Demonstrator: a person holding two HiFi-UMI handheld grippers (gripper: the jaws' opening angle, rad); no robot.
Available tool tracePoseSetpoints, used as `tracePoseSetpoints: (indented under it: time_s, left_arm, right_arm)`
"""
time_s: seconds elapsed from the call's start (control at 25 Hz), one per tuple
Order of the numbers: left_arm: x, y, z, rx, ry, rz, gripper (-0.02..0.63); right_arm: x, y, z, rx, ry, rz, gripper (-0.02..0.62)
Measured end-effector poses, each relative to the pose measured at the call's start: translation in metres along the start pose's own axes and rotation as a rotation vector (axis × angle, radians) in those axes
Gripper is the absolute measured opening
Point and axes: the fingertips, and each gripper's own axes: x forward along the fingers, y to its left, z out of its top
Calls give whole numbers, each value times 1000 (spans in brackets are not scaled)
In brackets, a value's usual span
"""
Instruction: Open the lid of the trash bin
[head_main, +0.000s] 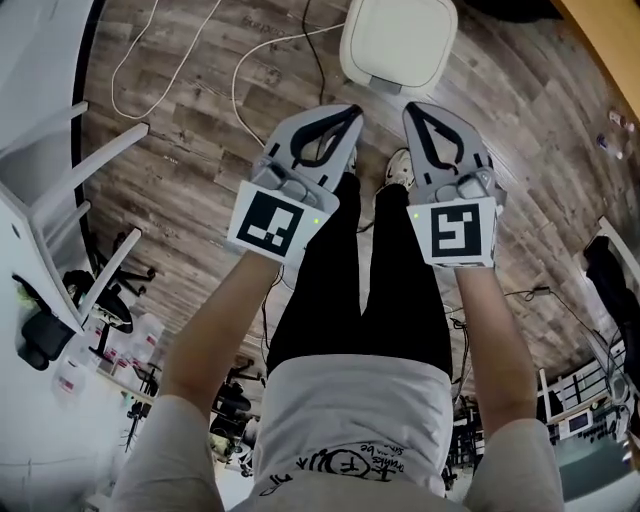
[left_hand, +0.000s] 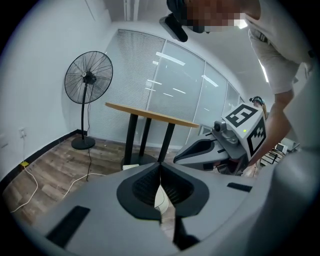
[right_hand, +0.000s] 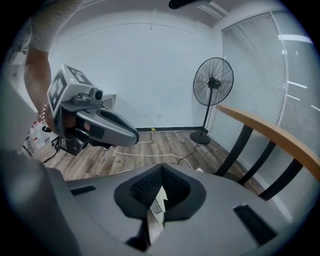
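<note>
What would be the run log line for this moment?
phase: pre-contact; left gripper: shut, empty; right gripper: shut, empty; trash bin lid: closed

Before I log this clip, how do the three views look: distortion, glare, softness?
Head view: strong barrel bending at the edges, trash bin evenly lit without glare. Left gripper view: fisheye circle with black corners, light strips reflected in the glass wall. Right gripper view: same fisheye, right gripper slightly soft up close, fan crisp.

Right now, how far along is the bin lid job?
Done: nothing; the bin lid lies flat and closed. In hand: nothing; the left gripper and right gripper are both shut and empty, apart from the bin lid. Left: reach it and lift it open.
</note>
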Motion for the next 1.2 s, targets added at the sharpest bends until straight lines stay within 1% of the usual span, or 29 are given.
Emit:
tracePoseSetpoints:
  time_s: [0.24, 0.48, 0.64, 0.92, 1.2]
  left_arm:
    - [22, 12, -45, -40, 27, 2, 21]
    - [48, 21, -78, 15, 45, -21, 21]
    - [63, 25, -101, 18, 71, -27, 20]
    - [89, 30, -136, 29, 122, -48, 21]
    - [102, 37, -155, 24, 146, -50, 21]
  right_arm:
    - [40, 11, -52, -37, 74, 6, 5]
    - [79, 15, -92, -55, 132, 0, 5]
    - [102, 19, -115, -70, 169, 11, 5]
    - [130, 21, -151, -95, 239, 28, 5]
    - [149, 26, -170, -120, 291, 49, 5]
